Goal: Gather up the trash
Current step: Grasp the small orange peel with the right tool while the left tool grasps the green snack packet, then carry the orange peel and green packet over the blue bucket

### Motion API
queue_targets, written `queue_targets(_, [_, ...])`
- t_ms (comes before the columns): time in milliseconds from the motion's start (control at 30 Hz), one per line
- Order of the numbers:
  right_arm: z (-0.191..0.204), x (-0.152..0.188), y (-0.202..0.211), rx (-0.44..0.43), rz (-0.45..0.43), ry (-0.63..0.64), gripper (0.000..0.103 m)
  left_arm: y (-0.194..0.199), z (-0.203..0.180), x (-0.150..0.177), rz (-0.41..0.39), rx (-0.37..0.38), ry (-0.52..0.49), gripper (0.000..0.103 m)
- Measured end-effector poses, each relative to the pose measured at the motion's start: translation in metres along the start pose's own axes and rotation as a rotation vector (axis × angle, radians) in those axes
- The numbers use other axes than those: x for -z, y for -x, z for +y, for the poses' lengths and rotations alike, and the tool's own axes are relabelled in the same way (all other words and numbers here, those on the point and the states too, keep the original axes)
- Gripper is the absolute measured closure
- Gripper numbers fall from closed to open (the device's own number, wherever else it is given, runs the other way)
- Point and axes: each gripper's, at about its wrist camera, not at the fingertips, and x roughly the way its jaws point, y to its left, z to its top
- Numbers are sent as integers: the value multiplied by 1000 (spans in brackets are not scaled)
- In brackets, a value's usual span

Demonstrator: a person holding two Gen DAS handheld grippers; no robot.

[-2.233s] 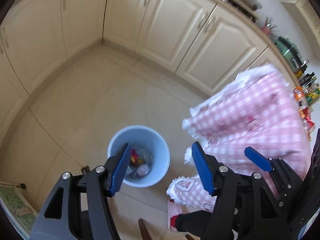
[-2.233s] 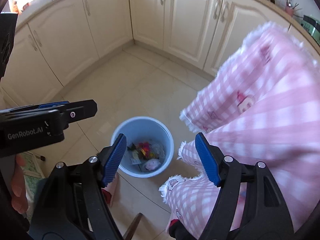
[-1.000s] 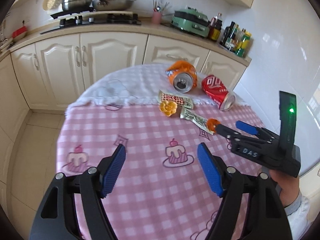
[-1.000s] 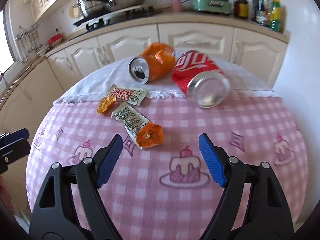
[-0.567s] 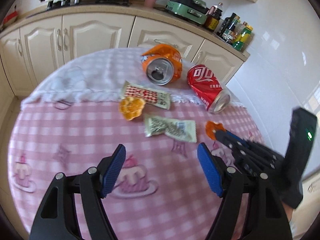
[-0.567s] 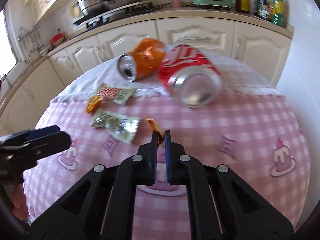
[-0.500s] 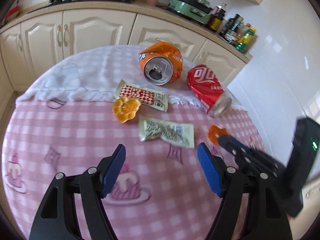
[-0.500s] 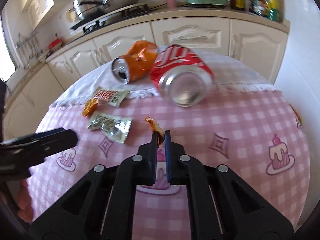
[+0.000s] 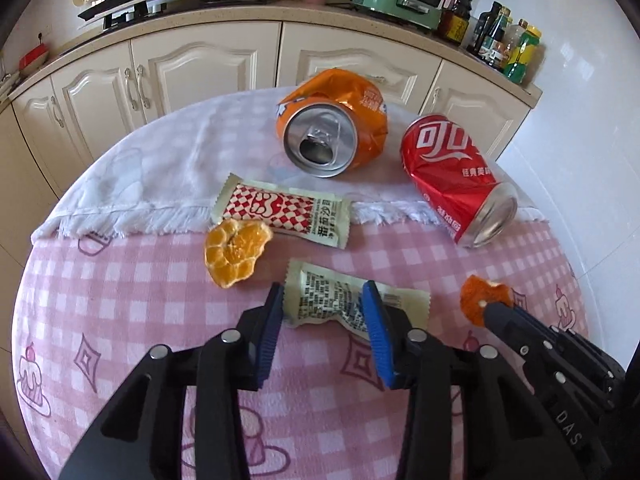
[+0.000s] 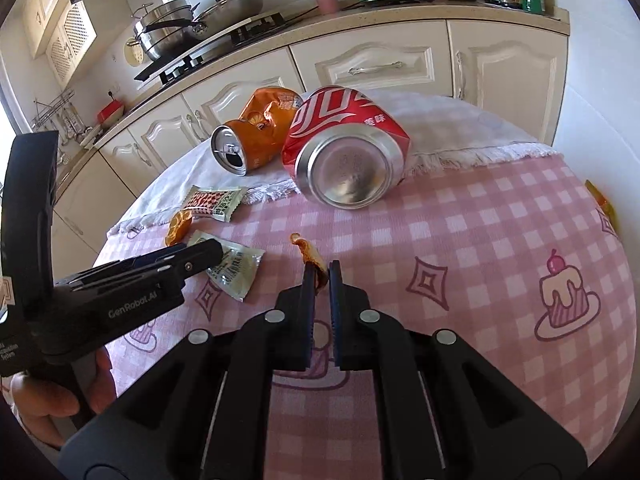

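While the tabletop (image 9: 120, 280) carries two cans (image 9: 332, 132) (image 9: 452, 176), two wrappers (image 9: 284, 210) (image 9: 332, 300) and two peels (image 9: 236, 252) (image 9: 480, 298), the right claw (image 10: 320, 274) is clamped on the smaller peel. Half a second ago the left claw (image 9: 324, 308) stood wide short of the wrappers; its jaws have just been closing, now astride the nearer wrapper, pads at its edges.

The left gripper (image 10: 192, 258) is showing "GenRobot.AI" in pale letters along its black body, and the right gripper (image 9: 486, 308) is showing "DAS" on its side. The red can (image 9: 452, 172), lying near the table's right edge, is carrying large white Chinese characters. The red-checked wrapper (image 9: 280, 210) and the pale wrapper (image 9: 332, 300) are bearing print too small to read.
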Motion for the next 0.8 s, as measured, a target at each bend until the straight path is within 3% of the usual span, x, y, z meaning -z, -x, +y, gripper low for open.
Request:
queue_targets(100, [3, 0, -1, 5, 3, 11, 96, -1, -4, 0, -14, -25, -37, 69])
queue_targets(167, [4, 1, -1, 12, 2, 17, 96, 1, -7, 2, -21, -8, -49, 80])
queue_targets(267, [5, 0, 0, 19, -2, 23, 96, 8, -5, 8, -7, 29, -48, 85])
queue_targets(367, [7, 0, 2, 35, -18, 39, 96, 17, -6, 16, 10, 95, -50, 86])
queue_targets(500, [14, 4, 8, 57, -41, 59, 96, 40, 3, 28, -21, 128, -47, 87])
queue_targets(800, [82, 26, 31, -12, -59, 128, 96, 110, 56, 47, -115, 127, 1, 87])
